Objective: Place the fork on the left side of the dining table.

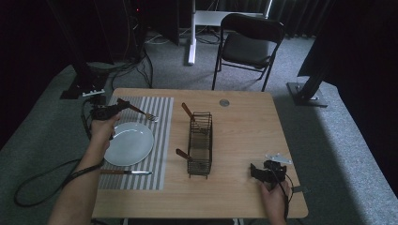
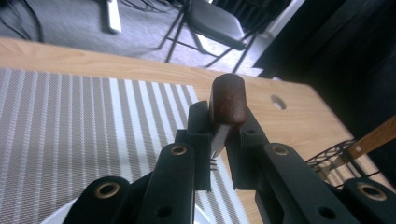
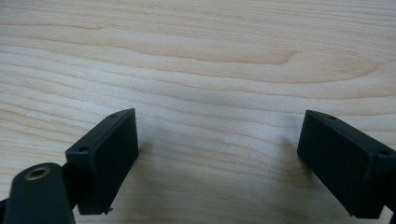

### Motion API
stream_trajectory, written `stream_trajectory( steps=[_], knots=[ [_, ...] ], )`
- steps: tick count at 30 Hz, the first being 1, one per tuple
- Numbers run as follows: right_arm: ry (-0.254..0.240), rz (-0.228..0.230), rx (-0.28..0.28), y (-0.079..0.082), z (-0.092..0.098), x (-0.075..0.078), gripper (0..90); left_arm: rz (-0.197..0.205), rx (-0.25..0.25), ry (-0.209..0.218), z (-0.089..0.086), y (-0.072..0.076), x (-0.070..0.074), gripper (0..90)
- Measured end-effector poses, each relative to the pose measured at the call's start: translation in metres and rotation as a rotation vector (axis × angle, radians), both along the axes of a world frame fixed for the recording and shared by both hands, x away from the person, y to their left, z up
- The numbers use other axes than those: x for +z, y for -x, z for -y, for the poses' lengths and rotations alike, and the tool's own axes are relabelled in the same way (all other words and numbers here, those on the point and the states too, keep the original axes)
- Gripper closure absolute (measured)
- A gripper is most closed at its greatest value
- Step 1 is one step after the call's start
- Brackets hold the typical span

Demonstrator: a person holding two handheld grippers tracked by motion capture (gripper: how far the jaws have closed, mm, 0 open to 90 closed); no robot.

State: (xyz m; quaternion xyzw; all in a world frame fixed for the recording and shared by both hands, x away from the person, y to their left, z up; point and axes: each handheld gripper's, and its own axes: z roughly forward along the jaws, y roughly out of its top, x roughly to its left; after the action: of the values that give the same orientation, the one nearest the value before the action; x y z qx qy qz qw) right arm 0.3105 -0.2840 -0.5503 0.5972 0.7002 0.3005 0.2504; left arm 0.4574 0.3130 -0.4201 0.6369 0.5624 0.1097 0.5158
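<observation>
My left tongs [image 1: 114, 110] hang over the far left part of the striped placemat [image 1: 162, 140], at about ten o'clock on the desk [image 1: 244, 136], and they are pinching a fork [image 1: 140, 111] by its brown wooden handle. In the left gripper view the rounded end of that handle [image 2: 228, 99] stands up between the two black jaws, which press on it from both sides, and the metal tines show in the narrow gap below. From the high view the fork slants from the tongs toward four o'clock, its tines just above the mat and just beyond the white plate [image 1: 129, 143]. The plate rests on the mat right beside my left hand [image 1: 102, 131]. At the mat's near edge, about six o'clock from the plate, a knife [image 1: 126, 172] with a wooden handle lies flat, its blade pointing to three o'clock.

Toward the middle of the desk stands a black wire caddy [image 1: 200, 143], long side running from twelve to six o'clock, with two wooden-handled utensils leaning out of it, one at the far end and one at the near end. A small round grommet [image 1: 224, 102] sits in the desk top past it.

At about four o'clock on the desk, well apart from everything, my right tongs [image 1: 256, 171] sit low over bare wood. In the right gripper view the tongs [image 3: 217, 158] are spread wide with nothing between them.
</observation>
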Motion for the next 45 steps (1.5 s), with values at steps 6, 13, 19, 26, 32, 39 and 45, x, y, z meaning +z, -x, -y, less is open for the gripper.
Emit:
stream_trajectory(
  steps=[6, 13, 19, 26, 32, 39, 45],
  knots=[
    [0.000, 0.000, 0.000, 0.000, 0.000, 0.000, 12.0, -0.057, 0.006, -0.062, 0.001, -0.013, -0.010, 80.6],
    [-0.001, 0.003, -0.002, 0.000, 0.000, 0.000, 12.3, -0.068, 0.017, -0.043, -0.001, -0.019, -0.015, 80.6],
    [-0.001, 0.003, -0.004, 0.001, 0.000, 0.000, 12.3, -0.105, 0.050, -0.001, -0.007, -0.025, -0.023, 80.5],
    [-0.001, 0.003, -0.008, 0.001, -0.001, 0.000, 12.3, -0.132, 0.091, 0.079, -0.016, -0.029, -0.036, 79.9],
    [0.000, 0.003, -0.009, 0.002, -0.001, 0.000, 12.3, -0.084, 0.111, -0.065, -0.016, -0.027, -0.043, 66.9],
    [0.000, 0.003, -0.009, 0.002, -0.001, 0.000, 12.3, -0.104, 0.187, -0.136, -0.012, -0.034, -0.050, 50.3],
    [0.000, 0.003, -0.009, 0.002, -0.001, 0.000, 12.3, -0.185, 0.164, -0.185, -0.007, -0.039, -0.061, 46.3]
  ],
)
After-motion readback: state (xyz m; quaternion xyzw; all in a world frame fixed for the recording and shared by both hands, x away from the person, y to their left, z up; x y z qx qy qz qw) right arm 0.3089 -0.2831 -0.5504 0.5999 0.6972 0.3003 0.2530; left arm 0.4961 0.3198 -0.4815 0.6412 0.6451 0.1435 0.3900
